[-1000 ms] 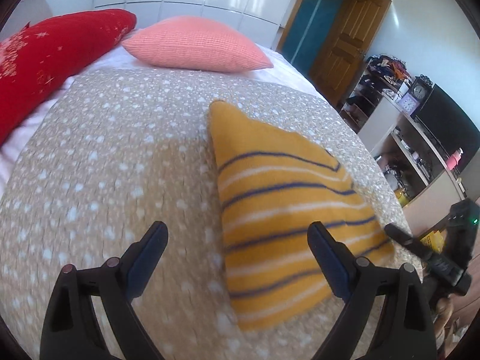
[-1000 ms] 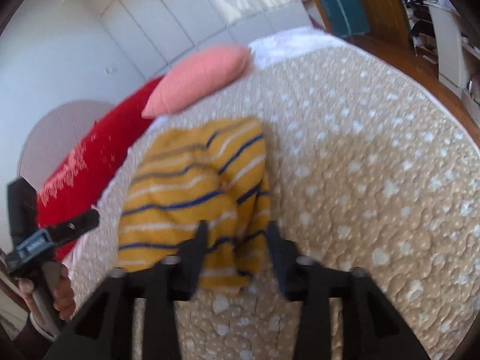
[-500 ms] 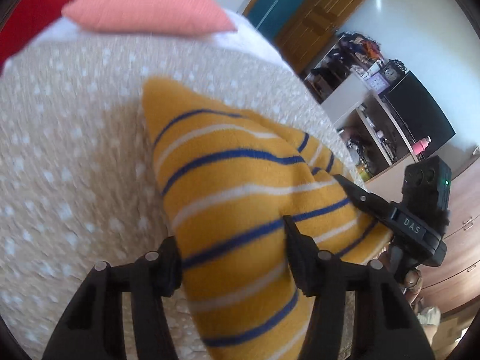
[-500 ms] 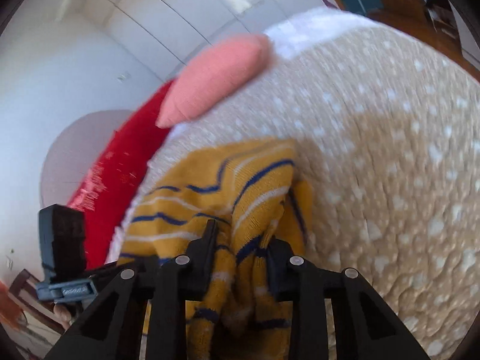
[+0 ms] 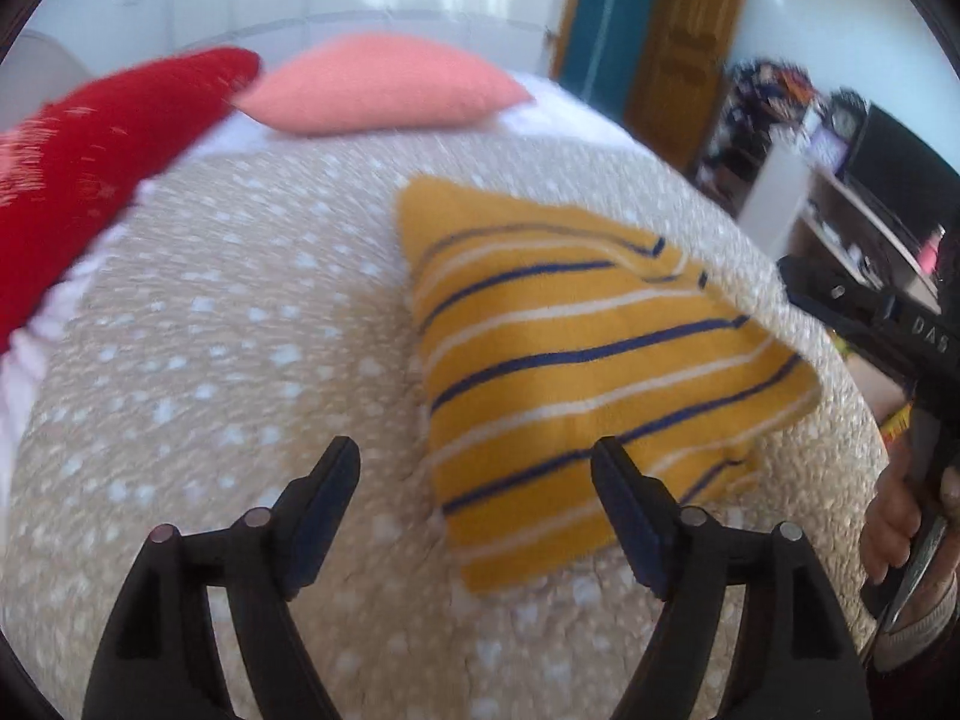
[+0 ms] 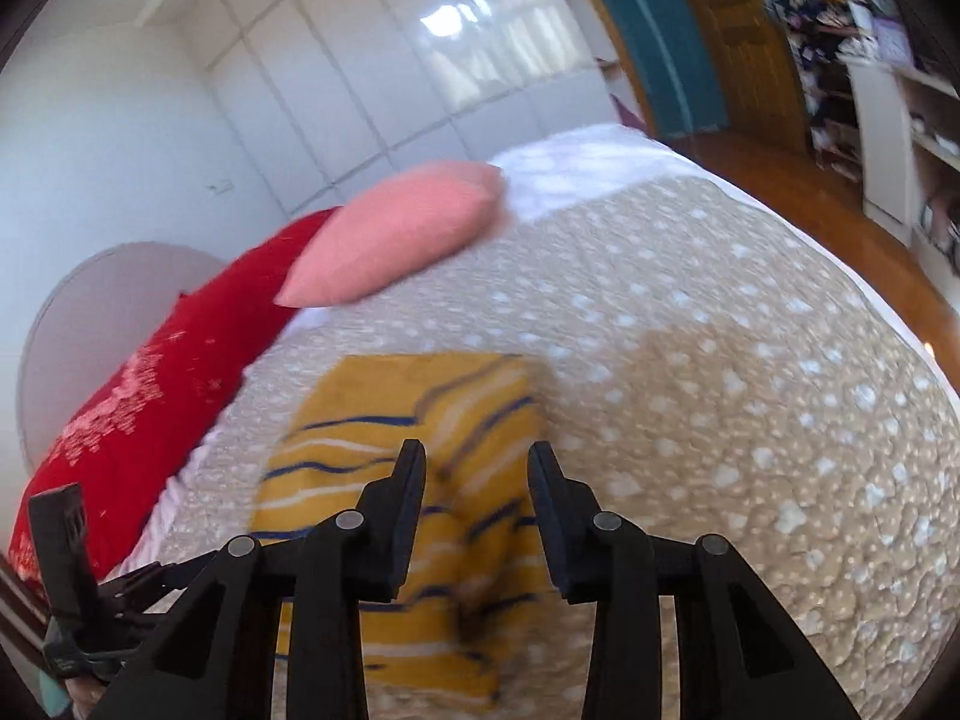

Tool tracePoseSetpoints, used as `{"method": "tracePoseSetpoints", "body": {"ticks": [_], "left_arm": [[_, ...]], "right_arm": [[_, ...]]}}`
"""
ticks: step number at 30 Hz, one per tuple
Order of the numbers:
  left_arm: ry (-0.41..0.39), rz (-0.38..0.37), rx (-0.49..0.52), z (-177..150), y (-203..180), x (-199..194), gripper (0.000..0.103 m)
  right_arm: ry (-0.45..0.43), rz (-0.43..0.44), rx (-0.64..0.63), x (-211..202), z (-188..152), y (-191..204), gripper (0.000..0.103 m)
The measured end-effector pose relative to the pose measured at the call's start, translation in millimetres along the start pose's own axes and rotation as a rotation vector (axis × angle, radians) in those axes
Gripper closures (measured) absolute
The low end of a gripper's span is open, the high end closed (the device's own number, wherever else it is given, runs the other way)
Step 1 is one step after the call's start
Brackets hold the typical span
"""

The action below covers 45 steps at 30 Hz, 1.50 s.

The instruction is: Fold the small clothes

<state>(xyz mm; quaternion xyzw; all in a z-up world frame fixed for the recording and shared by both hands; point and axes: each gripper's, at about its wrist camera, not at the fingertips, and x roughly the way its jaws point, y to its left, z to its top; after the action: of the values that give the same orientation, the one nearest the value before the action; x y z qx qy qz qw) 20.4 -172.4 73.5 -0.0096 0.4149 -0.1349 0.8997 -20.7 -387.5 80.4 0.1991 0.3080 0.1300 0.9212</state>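
Note:
A folded yellow garment with navy and white stripes (image 5: 576, 354) lies flat on the beige spotted bedspread (image 5: 228, 324). It also shows in the right wrist view (image 6: 420, 432). My left gripper (image 5: 474, 468) is open and empty, hovering just short of the garment's near edge. My right gripper (image 6: 477, 468) is open and empty, held above the garment's near side. The right gripper's body shows at the right edge of the left wrist view (image 5: 888, 324), beside the garment.
A pink pillow (image 5: 384, 90) and a red pillow (image 5: 102, 120) lie at the head of the bed. A wooden door (image 5: 678, 48) and cluttered shelves with a dark screen (image 5: 900, 174) stand to the right. Wooden floor (image 6: 810, 180) runs past the bed's right edge.
Both grippers were shut on the garment half a second ago. They have opened, let it go and drawn back. The garment now lies folded on the bed.

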Motion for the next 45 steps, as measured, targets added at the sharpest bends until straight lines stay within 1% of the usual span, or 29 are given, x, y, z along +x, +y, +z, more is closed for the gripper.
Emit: {"method": "tracePoseSetpoints", "body": {"ticks": [2, 3, 4, 5, 6, 7, 8, 9, 10, 11, 12, 14, 17, 19, 21, 22, 23, 26, 28, 30, 32, 38, 41, 45], "left_arm": [[-0.076, 0.043, 0.001, -10, -2, -27, 0.022], [-0.111, 0.067, 0.006, -11, -5, -37, 0.02], [-0.174, 0.114, 0.019, -16, -8, -55, 0.018], [-0.216, 0.149, 0.026, -18, -10, -65, 0.012], [-0.273, 0.197, 0.033, -22, -11, -79, 0.005], [-0.364, 0.279, 0.033, -28, -12, -99, 0.001], [-0.426, 0.327, 0.031, -33, -13, -113, 0.0], [-0.51, 0.381, 0.028, -41, -15, -130, 0.0], [-0.567, 0.412, 0.023, -47, -17, -143, 0.0], [-0.601, 0.424, 0.019, -51, -19, -153, 0.0], [-0.617, 0.431, 0.016, -55, -21, -159, 0.0], [-0.595, 0.433, 0.032, -59, -29, -167, 0.0], [-0.536, 0.366, 0.089, -65, -42, -165, 0.0], [-0.5, 0.369, 0.116, -71, -49, -162, 0.0], [-0.443, 0.368, 0.153, -74, -54, -149, 0.0], [-0.424, 0.371, 0.16, -78, -58, -148, 0.0], [-0.382, 0.384, 0.167, -78, -60, -138, 0.0], [-0.296, 0.391, 0.174, -80, -66, -118, 0.0], [-0.255, 0.401, 0.183, -83, -70, -109, 0.0], [-0.239, 0.411, 0.196, -86, -72, -103, 0.0], [-0.232, 0.416, 0.212, -88, -75, -101, 0.0], [-0.214, 0.417, 0.237, -94, -77, -103, 0.0], [-0.18, 0.414, 0.231, -96, -73, -99, 0.0], [-0.121, 0.408, 0.232, -99, -69, -88, 0.0]], "right_arm": [[0.048, 0.062, -0.021, 11, -9, 15, 0.064], [0.086, 0.062, -0.022, 23, -18, 18, 0.064], [0.116, 0.04, -0.016, 32, -26, 18, 0.064], [0.141, 0.006, -0.003, 41, -33, 16, 0.065], [0.145, -0.023, 0.015, 44, -41, 11, 0.065], [0.122, -0.039, 0.021, 38, -47, 9, 0.065], [0.1, -0.057, 0.016, 29, -51, 13, 0.065], [0.076, -0.075, 0.011, 19, -55, 16, 0.065], [0.046, -0.089, 0.006, 6, -61, 21, 0.064], [0.019, -0.098, 0.004, -4, -66, 25, 0.057], [-0.021, -0.118, 0.003, -20, -74, 27, 0.046], [-0.07, -0.163, 0.006, -38, -87, 33, 0.035], [-0.108, -0.193, 0.029, -57, -112, 35, 0.034], [-0.123, -0.218, 0.039, -62, -121, 36, 0.034], [-0.138, -0.248, 0.045, -62, -127, 35, 0.034], [-0.141, -0.258, 0.051, -61, -129, 33, 0.034], [-0.137, -0.263, 0.057, -59, -132, 33, 0.032], [-0.101, -0.279, 0.07, -50, -138, 22, 0.031], [-0.09, -0.296, 0.073, -46, -142, 17, 0.031], [-0.09, -0.296, 0.074, -46, -143, 15, 0.031], [-0.106, -0.319, 0.06, -48, -144, 18, 0.031], [-0.143, -0.38, -0.044, -49, -149, 37, 0.03], [-0.15, -0.38, -0.085, -47, -151, 45, 0.028], [-0.138, -0.38, -0.077, -44, -150, 42, 0.028]]}}
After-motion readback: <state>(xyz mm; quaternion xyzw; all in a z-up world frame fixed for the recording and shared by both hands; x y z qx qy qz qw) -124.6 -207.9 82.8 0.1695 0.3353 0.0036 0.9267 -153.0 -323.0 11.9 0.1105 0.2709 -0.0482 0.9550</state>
